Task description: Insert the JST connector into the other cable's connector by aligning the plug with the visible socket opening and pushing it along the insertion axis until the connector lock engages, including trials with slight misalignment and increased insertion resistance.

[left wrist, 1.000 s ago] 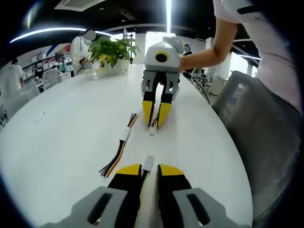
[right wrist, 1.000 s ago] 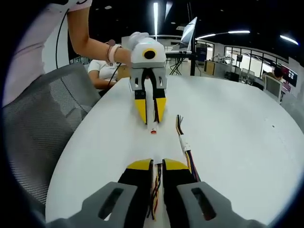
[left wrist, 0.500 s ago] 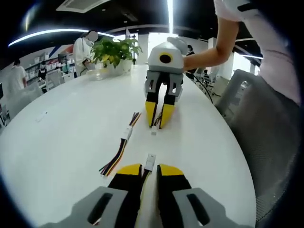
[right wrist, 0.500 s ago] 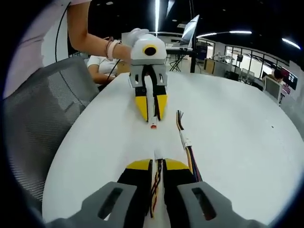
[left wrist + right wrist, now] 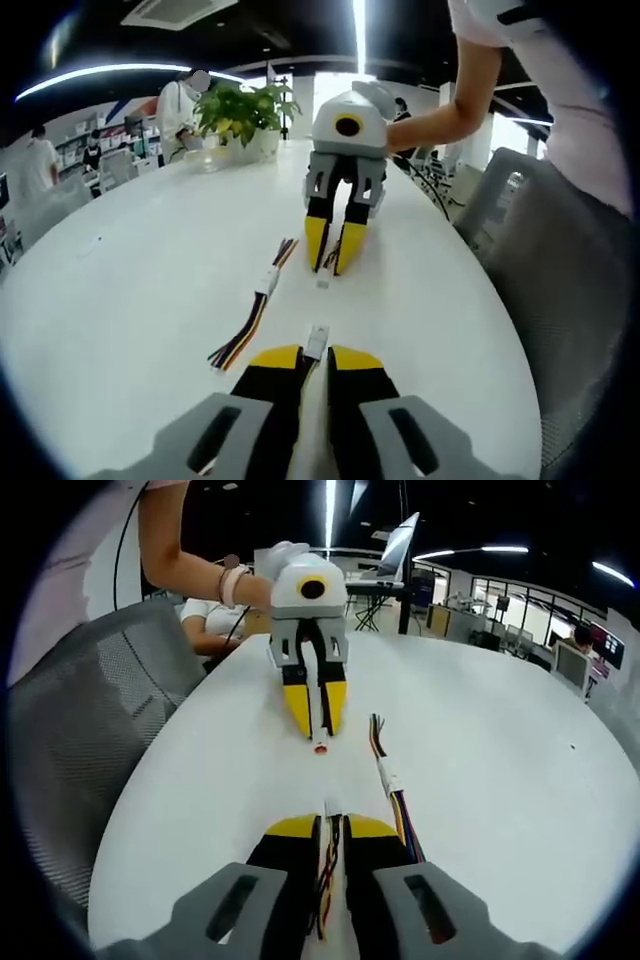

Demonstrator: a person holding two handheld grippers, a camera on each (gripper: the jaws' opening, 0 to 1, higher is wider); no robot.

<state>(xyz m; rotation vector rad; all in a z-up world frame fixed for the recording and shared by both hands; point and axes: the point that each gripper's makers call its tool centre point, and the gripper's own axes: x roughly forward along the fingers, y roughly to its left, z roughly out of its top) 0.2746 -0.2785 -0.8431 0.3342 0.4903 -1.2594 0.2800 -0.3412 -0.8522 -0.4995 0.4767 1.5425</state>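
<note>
Each hand-held gripper (image 5: 312,372) is grey with yellow and black tips, and a round yellow ring on top. The person wears a pale pink short-sleeved top (image 5: 560,90) and a bracelet (image 5: 232,582).

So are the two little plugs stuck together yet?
Not yet. The white connector in the left gripper and the other connector in the right gripper are apart, bare table between them.

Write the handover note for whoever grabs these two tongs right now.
Left tongs: shut on the white connector, tip poking forward.
Right tongs: shut on the other cable's connector, wires running back between the jaws.
The two face each other over the white table, a gap between them. A spare cable lies flat alongside, untouched.
Done: both ends gripped.
Left: line up, close the gap, push until it locks.
</note>
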